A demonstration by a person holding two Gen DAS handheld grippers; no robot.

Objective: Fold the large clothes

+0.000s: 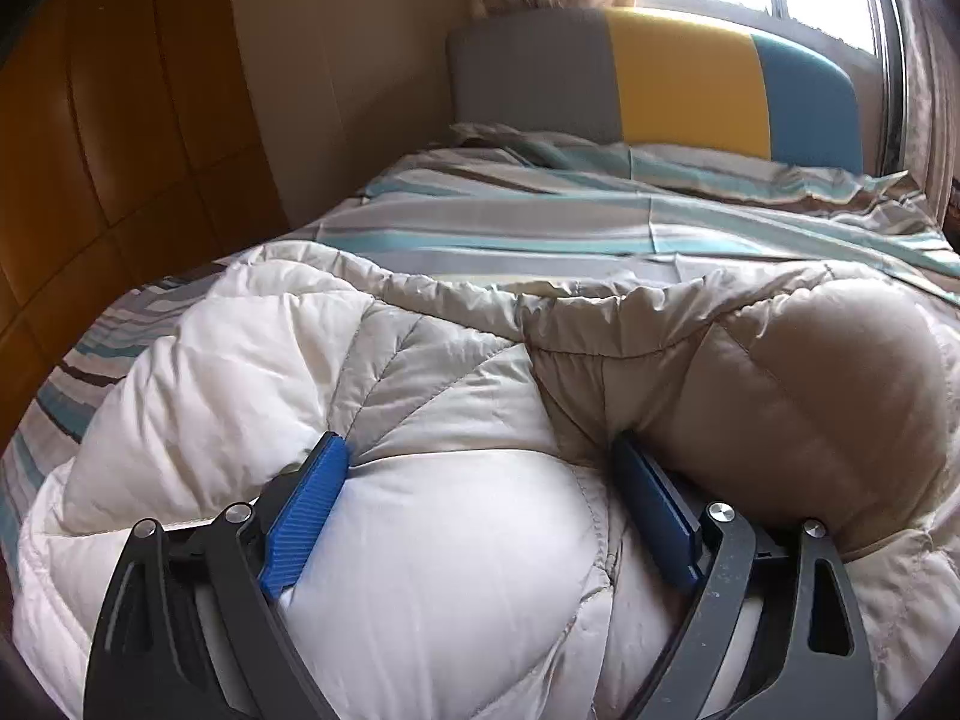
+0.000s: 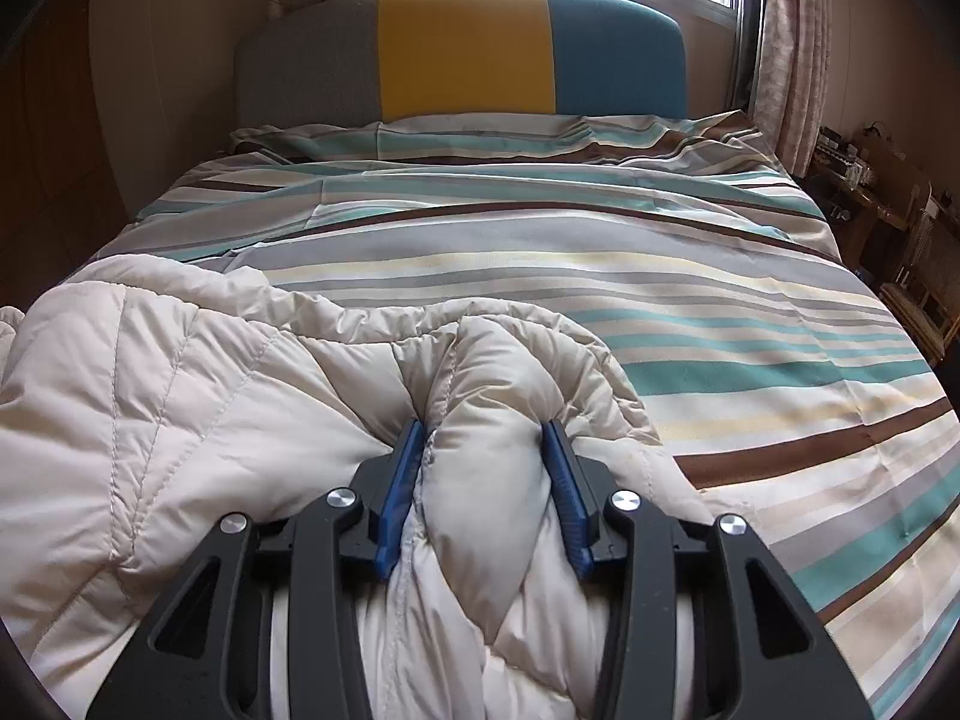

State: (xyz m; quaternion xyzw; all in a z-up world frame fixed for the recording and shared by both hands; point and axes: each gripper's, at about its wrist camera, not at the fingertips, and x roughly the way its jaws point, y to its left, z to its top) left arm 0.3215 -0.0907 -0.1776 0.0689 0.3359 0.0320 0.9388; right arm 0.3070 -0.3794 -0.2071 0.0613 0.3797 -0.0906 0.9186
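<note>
A puffy cream and beige quilted down jacket (image 1: 456,360) lies bunched on the near part of the bed. My left gripper (image 1: 480,444) stands wide over it, and a white padded bulge swells up between its blue pads (image 1: 306,510). The left pad's ribbed face shows bare, so the jaws look open around the bulge rather than pinching it. In the right wrist view the jacket (image 2: 150,396) fills the near left, and my right gripper (image 2: 485,426) is shut on a thick upright fold at its right edge.
The bed's striped cover (image 2: 690,276) stretches beyond and to the right of the jacket. A grey, yellow and blue headboard (image 2: 462,48) stands under a bright window. A wooden wardrobe (image 1: 120,120) is on the left, and cluttered furniture (image 2: 888,222) on the right.
</note>
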